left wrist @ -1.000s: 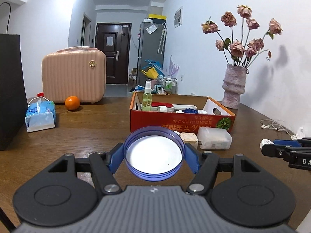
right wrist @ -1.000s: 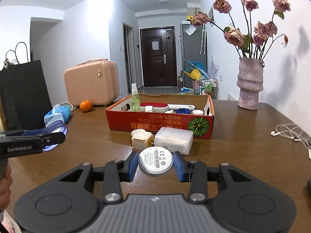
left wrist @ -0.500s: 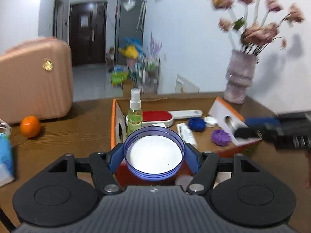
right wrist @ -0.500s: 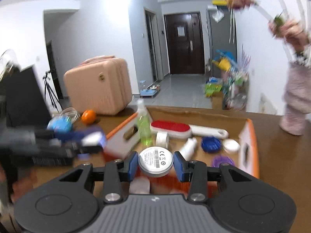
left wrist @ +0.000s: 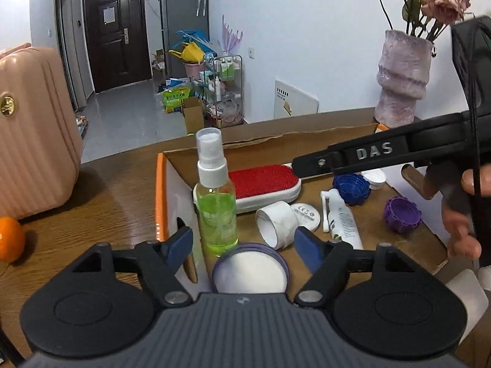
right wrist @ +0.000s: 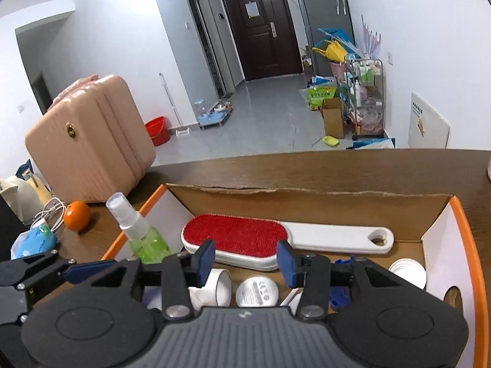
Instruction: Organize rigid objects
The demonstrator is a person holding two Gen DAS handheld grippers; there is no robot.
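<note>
Both grippers hover over the open orange-rimmed cardboard box (left wrist: 160,190). My left gripper (left wrist: 244,243) is open; the blue-rimmed round lid (left wrist: 251,271) lies below it in the box's near corner beside the green spray bottle (left wrist: 216,202). My right gripper (right wrist: 245,260) is open; the white round disc (right wrist: 257,291) lies in the box below it, and also shows in the left wrist view (left wrist: 305,212). The right gripper's arm crosses the left wrist view (left wrist: 383,153).
In the box lie a red lint brush (right wrist: 242,236), a white roll (left wrist: 276,224), a white tube (left wrist: 342,220), a blue cap (left wrist: 351,185) and a purple cap (left wrist: 402,214). An orange (right wrist: 76,216), pink suitcase (right wrist: 89,156) and vase (left wrist: 402,82) stand on the table.
Both grippers moved forward over the box and opened. The blue-rimmed lid and the white disc left the jaws and now lie in the box.
</note>
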